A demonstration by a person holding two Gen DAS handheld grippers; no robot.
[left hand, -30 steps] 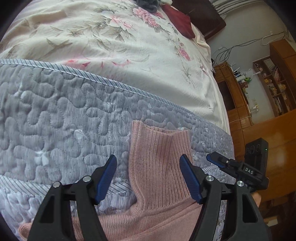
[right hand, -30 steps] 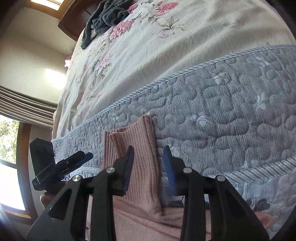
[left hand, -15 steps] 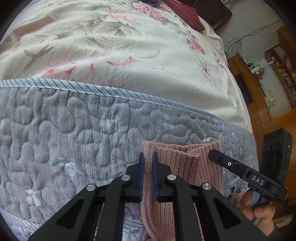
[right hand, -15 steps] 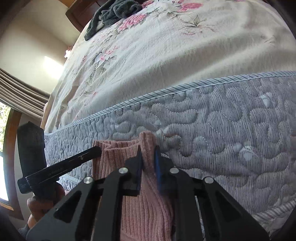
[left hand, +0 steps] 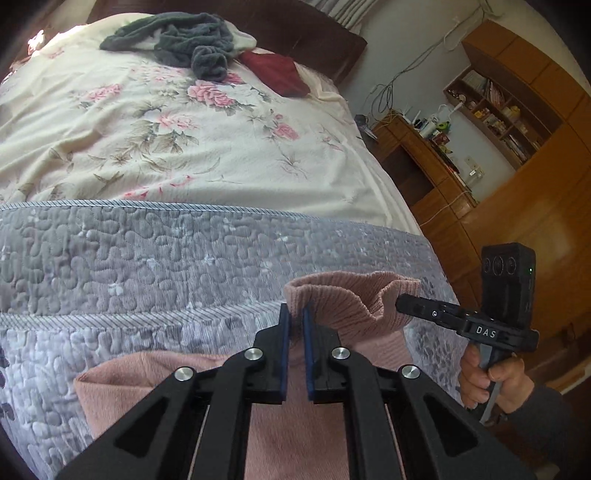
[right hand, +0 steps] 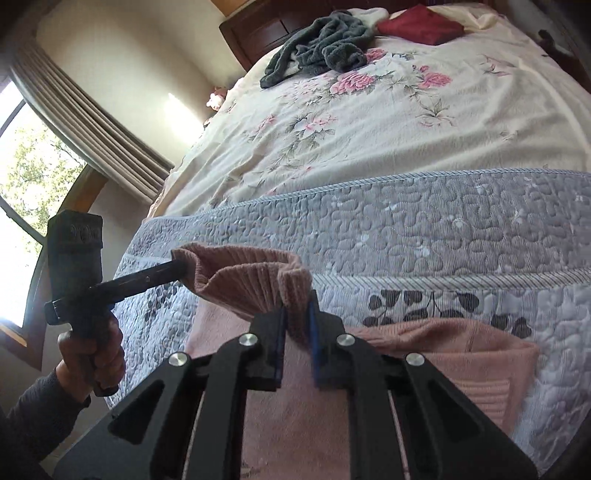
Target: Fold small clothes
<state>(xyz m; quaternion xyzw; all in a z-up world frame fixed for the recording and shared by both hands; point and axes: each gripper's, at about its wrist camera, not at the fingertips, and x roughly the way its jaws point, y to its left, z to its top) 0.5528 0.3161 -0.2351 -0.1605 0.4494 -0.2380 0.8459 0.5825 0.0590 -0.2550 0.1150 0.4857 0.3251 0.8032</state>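
The pink ribbed sweater is lying on the grey quilted bedspread at the near end of the bed, its collar being lifted. The left gripper is pinching the collar's left edge, fingers clamped on the knit. The right gripper is gripping the collar's right edge likewise. Farther off, a grey towel is lying on the floral sheet.

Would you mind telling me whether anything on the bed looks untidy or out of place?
Yes: a grey garment lies crumpled in a heap near the headboard, beside a dark red cloth. The pink sweater is merely gathered at its ribbed collar, pinched by the left gripper and right gripper.
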